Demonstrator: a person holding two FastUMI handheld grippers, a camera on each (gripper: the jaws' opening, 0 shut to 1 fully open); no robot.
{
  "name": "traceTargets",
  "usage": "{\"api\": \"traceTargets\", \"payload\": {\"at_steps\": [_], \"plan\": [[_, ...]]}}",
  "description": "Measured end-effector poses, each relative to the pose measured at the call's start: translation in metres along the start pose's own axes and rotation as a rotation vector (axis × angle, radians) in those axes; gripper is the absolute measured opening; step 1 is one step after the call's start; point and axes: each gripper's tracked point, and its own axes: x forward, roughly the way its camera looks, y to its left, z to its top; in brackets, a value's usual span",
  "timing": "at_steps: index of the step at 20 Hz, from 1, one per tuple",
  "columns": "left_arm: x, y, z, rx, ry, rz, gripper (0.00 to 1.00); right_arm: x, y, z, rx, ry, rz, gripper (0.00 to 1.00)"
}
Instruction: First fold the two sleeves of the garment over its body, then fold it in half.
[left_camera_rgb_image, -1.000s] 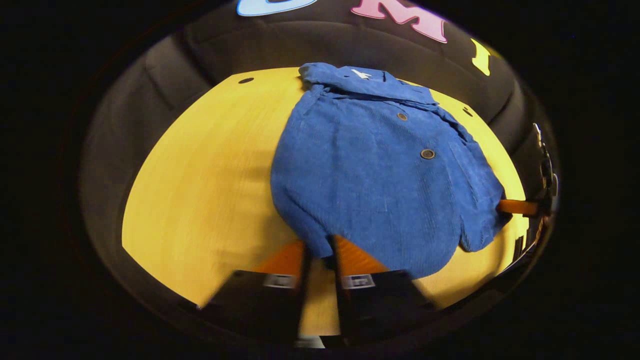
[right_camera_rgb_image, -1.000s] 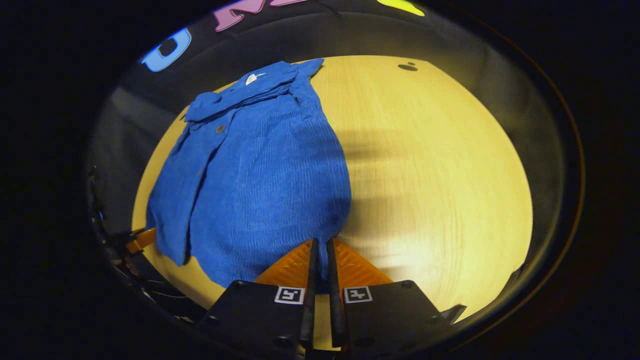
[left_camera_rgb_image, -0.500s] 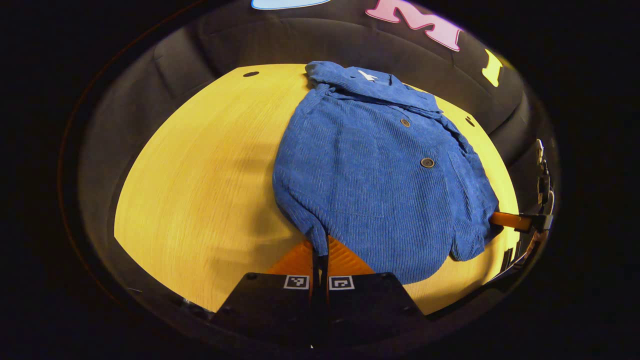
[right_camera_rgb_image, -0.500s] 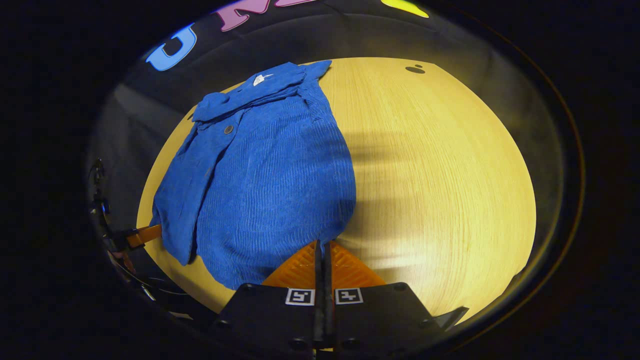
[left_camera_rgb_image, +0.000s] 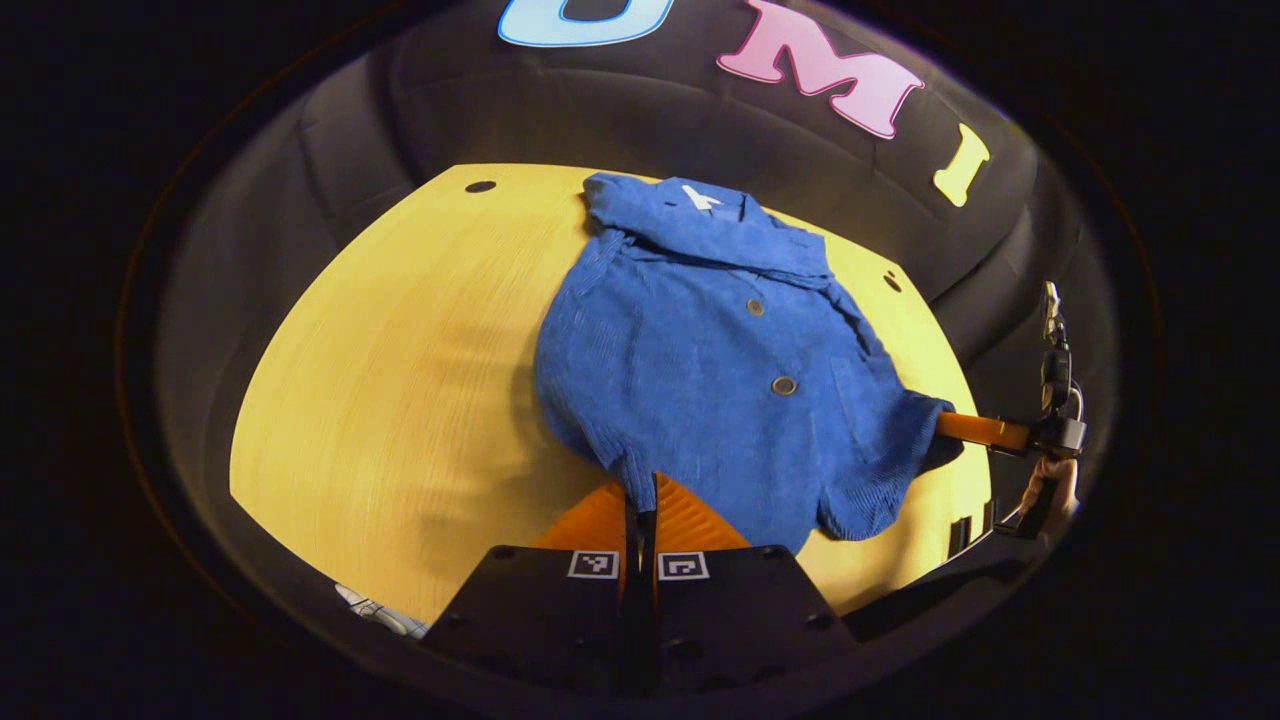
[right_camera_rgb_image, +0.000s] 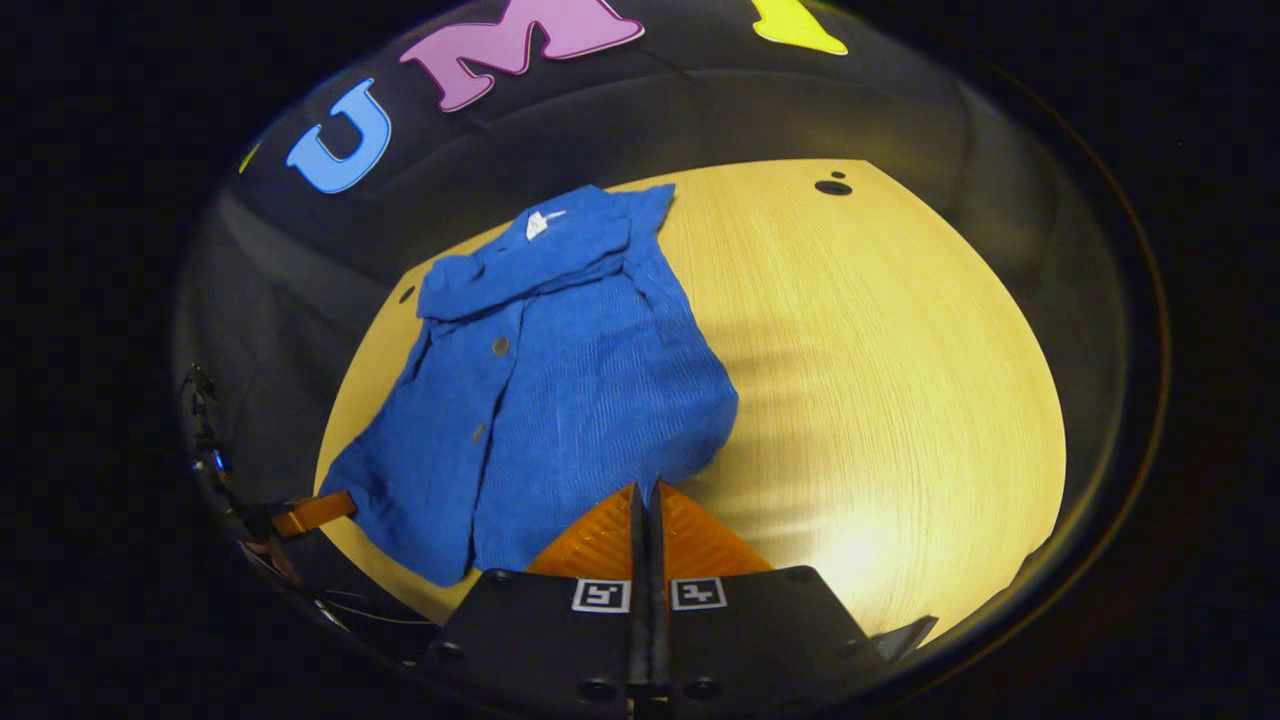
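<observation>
Left gripper view: the blue corduroy shirt (left_camera_rgb_image: 720, 370) lies on the yellow worktop (left_camera_rgb_image: 390, 370), collar toward the booth wall, hem toward the camera. The left tool (left_camera_rgb_image: 641, 490) has its fingers closed on the near hem corner, the cloth pinched between them. At the far side the right tool (left_camera_rgb_image: 975, 428) bites the other hem corner, a hand (left_camera_rgb_image: 1045, 490) behind it. Right gripper view: the same shirt (right_camera_rgb_image: 560, 390) spreads over the worktop (right_camera_rgb_image: 880, 380), and the right tool (right_camera_rgb_image: 645, 500) is clamped on its hem corner; the left tool (right_camera_rgb_image: 315, 512) is at the opposite corner. Sleeves look folded in, so the half fold seems under way. The cloth appears soft, limp, fairly thick; judged light, likely to sag between grips. Corners are the sensible hold, raised evenly.
</observation>
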Motion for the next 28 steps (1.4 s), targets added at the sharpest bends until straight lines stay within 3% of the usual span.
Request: {"api": "traceTargets", "payload": {"at_steps": [4, 10, 15, 18, 21, 24, 25, 26, 27, 28], "plan": [[-0.004, -0.019, 0.044, -0.018, -0.050, -0.063, 0.00, 0.001, 0.015, 0.045, -0.006, -0.063, 0.020, 0.01], [0.004, -0.030, 0.142, 0.072, -0.174, -0.094, 0.00, 0.014, 0.036, 0.136, -0.017, -0.172, 0.051, 0.01], [0.043, -0.006, 0.249, 0.180, -0.307, -0.032, 0.00, 0.047, 0.055, 0.237, -0.043, -0.303, 0.066, 0.01], [0.083, 0.005, 0.319, 0.181, -0.404, -0.030, 0.00, 0.082, 0.068, 0.302, -0.084, -0.388, 0.058, 0.00], [0.129, 0.012, 0.391, 0.224, -0.571, -0.014, 0.00, 0.126, 0.061, 0.350, -0.130, -0.483, -0.011, 0.01], [0.189, 0.030, 0.429, 0.264, -0.607, 0.033, 0.00, 0.170, 0.032, 0.380, -0.143, -0.580, -0.127, 0.00], [0.208, 0.035, 0.430, 0.269, -0.590, 0.035, 0.00, 0.187, 0.021, 0.379, -0.137, -0.576, -0.154, 0.03], [0.223, 0.036, 0.427, 0.272, -0.570, 0.023, 0.11, 0.202, 0.009, 0.372, -0.126, -0.551, -0.198, 0.14], [0.233, 0.037, 0.423, 0.265, -0.552, 0.020, 0.17, 0.215, -0.001, 0.369, -0.129, -0.533, -0.227, 0.35], [0.242, 0.039, 0.422, 0.253, -0.536, 0.035, 0.39, 0.227, -0.007, 0.362, -0.135, -0.516, -0.238, 0.55]]}}
